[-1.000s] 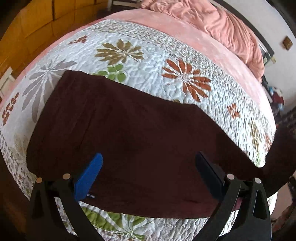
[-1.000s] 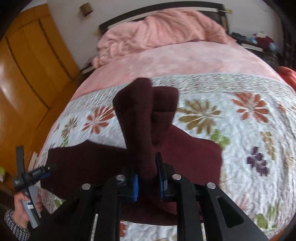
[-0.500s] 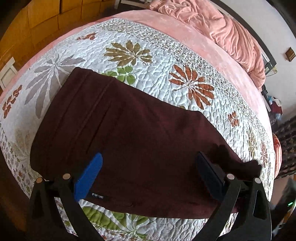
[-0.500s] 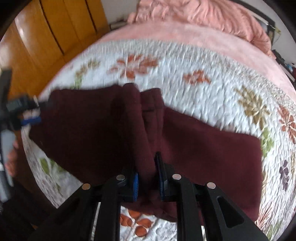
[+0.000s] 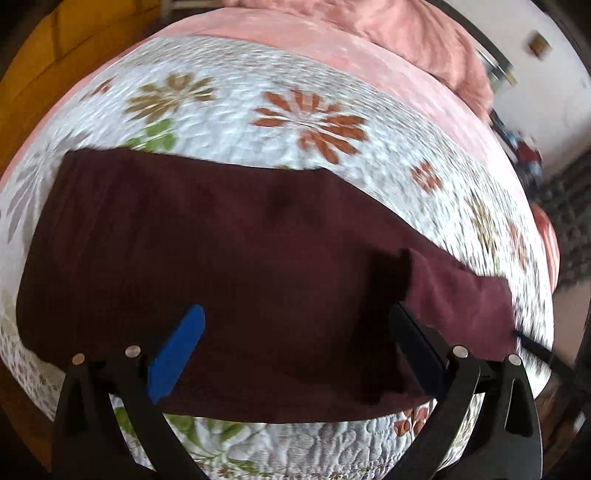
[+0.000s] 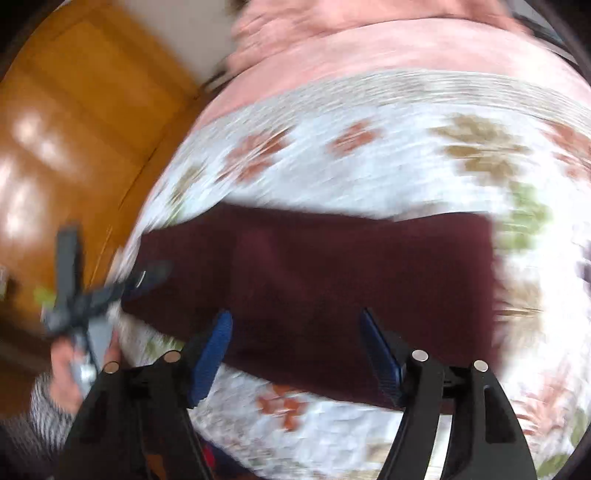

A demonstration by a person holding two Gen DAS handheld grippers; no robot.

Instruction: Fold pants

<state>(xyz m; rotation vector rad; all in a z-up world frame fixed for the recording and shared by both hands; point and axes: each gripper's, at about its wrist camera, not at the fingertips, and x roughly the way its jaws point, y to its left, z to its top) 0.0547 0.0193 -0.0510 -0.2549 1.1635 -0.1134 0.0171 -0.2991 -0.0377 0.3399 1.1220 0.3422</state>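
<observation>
The dark maroon pants (image 5: 229,258) lie folded in a long band across the flowered quilt (image 5: 258,92); the right wrist view shows them too (image 6: 332,273). My left gripper (image 5: 295,325) is open and empty, hovering over the near edge of the pants. A lighter maroon end (image 5: 465,295) lies on top at the right. My right gripper (image 6: 295,325) is open and empty above the pants' near edge. The left gripper also shows in the right wrist view (image 6: 147,277), held by a hand at the pants' left end.
A pink sheet (image 5: 369,55) and a bunched pink blanket (image 5: 424,33) lie at the far side of the bed. Orange wooden cabinets (image 6: 74,110) stand to the left. The bed's near edge (image 5: 295,443) is just below the pants. Both views are blurred.
My right gripper let go of the bunched pants end and opened; the pants now lie flat, folded over. The left gripper stayed open and shifted slightly.
</observation>
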